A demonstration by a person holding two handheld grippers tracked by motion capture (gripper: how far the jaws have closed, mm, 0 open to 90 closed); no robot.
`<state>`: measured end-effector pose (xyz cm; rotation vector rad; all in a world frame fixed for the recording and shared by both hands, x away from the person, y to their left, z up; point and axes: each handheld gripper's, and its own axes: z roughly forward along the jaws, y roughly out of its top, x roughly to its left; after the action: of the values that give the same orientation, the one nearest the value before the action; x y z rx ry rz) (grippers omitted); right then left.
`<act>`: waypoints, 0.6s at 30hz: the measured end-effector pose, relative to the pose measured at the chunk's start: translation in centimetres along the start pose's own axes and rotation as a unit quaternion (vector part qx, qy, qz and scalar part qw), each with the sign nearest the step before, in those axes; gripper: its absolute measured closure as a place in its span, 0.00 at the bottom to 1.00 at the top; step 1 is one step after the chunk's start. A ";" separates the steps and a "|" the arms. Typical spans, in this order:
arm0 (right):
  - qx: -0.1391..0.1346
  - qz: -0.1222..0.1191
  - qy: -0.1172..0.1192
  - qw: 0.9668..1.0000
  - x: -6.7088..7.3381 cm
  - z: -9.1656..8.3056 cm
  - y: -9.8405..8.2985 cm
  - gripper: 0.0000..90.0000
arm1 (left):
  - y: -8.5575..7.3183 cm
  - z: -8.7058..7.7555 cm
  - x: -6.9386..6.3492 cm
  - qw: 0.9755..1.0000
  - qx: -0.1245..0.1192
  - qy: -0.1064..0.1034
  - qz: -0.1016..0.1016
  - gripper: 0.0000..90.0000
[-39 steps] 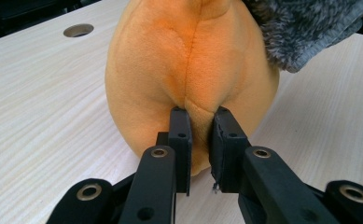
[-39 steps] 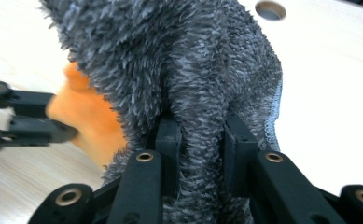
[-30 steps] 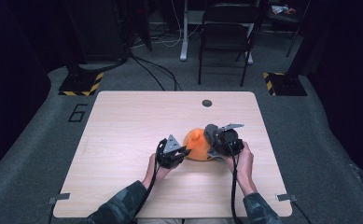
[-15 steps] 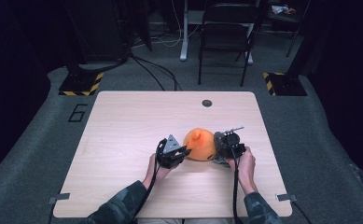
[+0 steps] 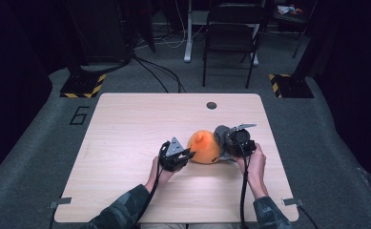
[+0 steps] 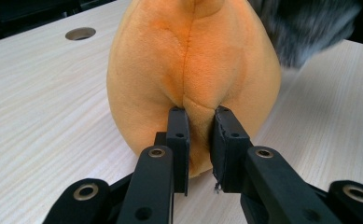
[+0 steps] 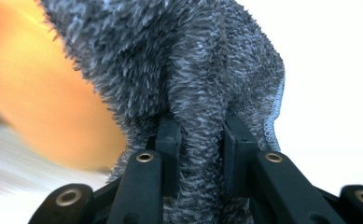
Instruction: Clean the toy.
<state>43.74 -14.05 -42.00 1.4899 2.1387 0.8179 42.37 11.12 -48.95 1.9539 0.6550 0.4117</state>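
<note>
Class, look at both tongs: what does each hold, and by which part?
Left tongs pinch a fold of the orange plush along its seam, low down. Right tongs pinch a fold of the grey cloth.

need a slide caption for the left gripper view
Left tongs pinching a seam fold of the orange plush toy on the pale wooden table, grey fuzzy cloth behind.

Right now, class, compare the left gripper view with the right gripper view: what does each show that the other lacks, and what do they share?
Left gripper view alone: the left gripper pinching a fold of the orange plush toy, and the round hole in the wooden table. Right gripper view alone: the right gripper clamped on the grey fuzzy cloth, with its stitched edge. Both share the orange toy and the grey cloth.
</note>
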 end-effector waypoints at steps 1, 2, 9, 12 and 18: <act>-0.018 -0.006 0.002 1.000 0.5 -0.5 0.3 0.79 | 0.0 0.0 -0.1 1.000 0.000 -0.002 -0.002 0.87; -0.025 -0.015 0.000 1.000 1.1 -0.7 0.4 0.79 | 0.0 0.0 -0.1 1.000 0.000 -0.002 -0.002 0.87; -0.003 -0.030 0.008 1.000 1.8 1.9 -0.6 0.80 | -0.1 0.2 -0.2 1.000 0.003 -0.008 0.002 0.83; 0.001 -0.025 0.010 1.000 1.6 2.0 -0.6 0.81 | -0.1 0.1 0.0 1.000 -0.001 -0.008 -0.002 0.75; 0.003 -0.028 0.001 1.000 1.6 2.3 -0.9 0.81 | 0.1 -0.6 1.3 1.000 0.010 -0.013 -0.001 0.49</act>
<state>44.02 -12.28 -44.26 1.4245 2.1765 0.7949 43.10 12.23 -48.58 1.9734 0.6458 0.3795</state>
